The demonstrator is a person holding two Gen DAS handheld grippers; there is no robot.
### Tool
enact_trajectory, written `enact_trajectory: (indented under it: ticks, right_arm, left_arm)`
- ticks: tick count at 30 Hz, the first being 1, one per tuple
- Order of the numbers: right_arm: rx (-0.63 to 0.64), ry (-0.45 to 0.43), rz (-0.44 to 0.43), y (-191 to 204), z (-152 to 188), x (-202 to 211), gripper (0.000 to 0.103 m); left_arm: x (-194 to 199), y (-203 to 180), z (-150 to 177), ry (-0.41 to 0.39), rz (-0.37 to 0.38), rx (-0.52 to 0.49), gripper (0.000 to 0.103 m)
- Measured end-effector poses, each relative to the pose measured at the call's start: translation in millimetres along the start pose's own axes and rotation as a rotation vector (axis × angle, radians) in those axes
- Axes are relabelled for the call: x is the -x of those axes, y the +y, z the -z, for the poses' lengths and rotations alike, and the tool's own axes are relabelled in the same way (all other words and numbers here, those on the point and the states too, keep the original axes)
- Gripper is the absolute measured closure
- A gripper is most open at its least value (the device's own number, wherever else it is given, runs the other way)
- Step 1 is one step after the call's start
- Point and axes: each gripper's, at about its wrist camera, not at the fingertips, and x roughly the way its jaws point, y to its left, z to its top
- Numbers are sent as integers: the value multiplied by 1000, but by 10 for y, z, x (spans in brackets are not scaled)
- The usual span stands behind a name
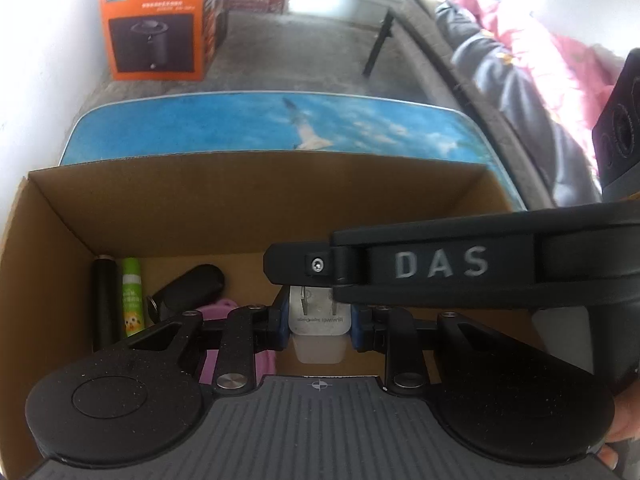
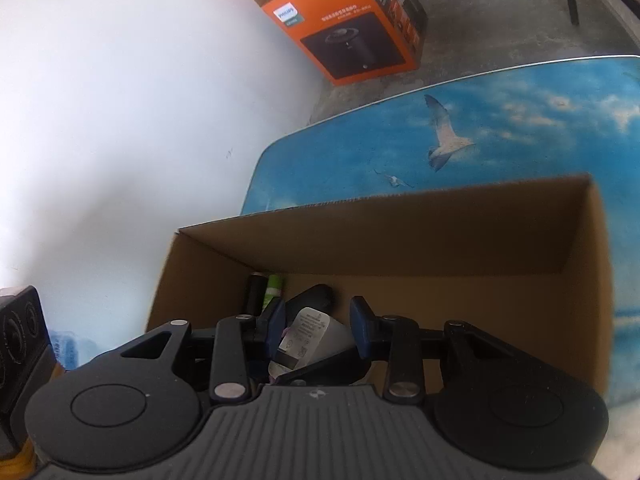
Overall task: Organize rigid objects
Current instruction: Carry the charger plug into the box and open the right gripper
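Observation:
A brown cardboard box (image 1: 256, 200) stands on a sky-print table. My left gripper (image 1: 320, 322) is shut on a white wall charger (image 1: 320, 320) and holds it inside the box. On the box floor lie a black cylinder (image 1: 103, 300), a green tube (image 1: 131, 296), a black oval case (image 1: 192, 286) and a pink object (image 1: 218, 316). The right gripper's black arm marked DAS (image 1: 440, 264) crosses just above the charger. In the right wrist view my right gripper (image 2: 318, 330) is open over the box (image 2: 400, 236), with the white charger (image 2: 304, 334) seen between its blue pads, not gripped.
The blue seagull-print table (image 2: 500, 120) extends beyond the box. An orange appliance carton (image 1: 156, 20) stands on the concrete floor by the white wall. A sofa with grey and pink fabric (image 1: 520, 72) lies to the right.

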Motion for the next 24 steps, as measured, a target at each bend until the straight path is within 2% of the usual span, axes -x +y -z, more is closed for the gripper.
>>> enact_trajectory:
  ticks: [4, 10, 13, 15, 16, 19, 22, 24]
  right_arm:
    - [30, 12, 29, -1, -101, -149, 64]
    - [50, 21, 62, -53, -148, -266, 64]
    - [73, 10, 83, -53, -140, -254, 64]
    - [81, -6, 87, -45, -128, -199, 64]
    - [84, -20, 80, -35, -119, -143, 64]
    - [87, -91, 34, 6, -66, 135, 64]
    - [98, -172, -19, 89, 80, 545, 64]
    - [108, -226, -64, 143, 255, 860, 63]
  left_arm:
    - [-122, 108, -84, 19, 6, 50, 77]
    - [-271, 94, -122, 58, 5, 34, 76]
    - [-268, 78, -111, 70, 38, 31, 68]
    - [-215, 60, -104, 64, 32, 32, 61]
    - [-165, 52, -100, 53, 31, 28, 55]
    - [7, 29, -68, 5, 27, 15, 44]
    - [271, 19, -20, -40, 40, 5, 35]
    - [501, 8, 42, -79, 64, -15, 33]
